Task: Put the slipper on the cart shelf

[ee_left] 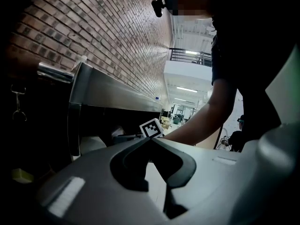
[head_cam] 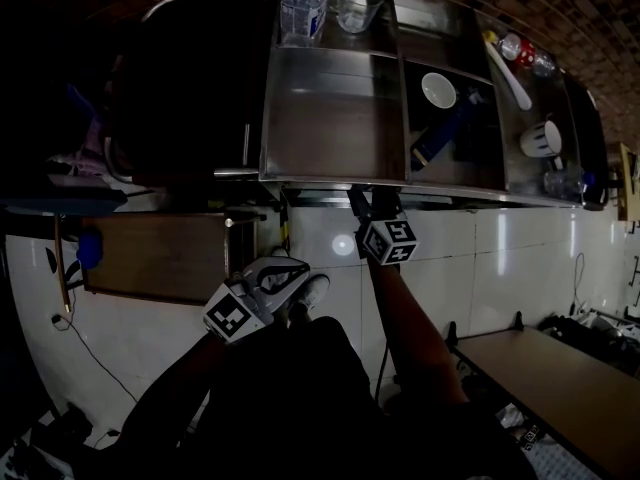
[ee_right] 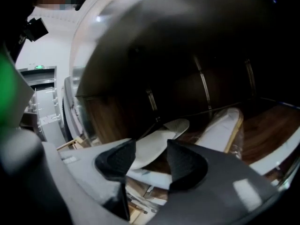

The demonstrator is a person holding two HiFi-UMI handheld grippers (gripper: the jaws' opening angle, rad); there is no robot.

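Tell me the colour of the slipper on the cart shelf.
White; the slipper lies on the brown wooden shelf. The right gripper view shows it best.

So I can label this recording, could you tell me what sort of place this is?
Probably a kitchen or canteen corner of a large indoor hall: a steel cart carrying a water bottle and bowl, a brick wall, white tiled floor.
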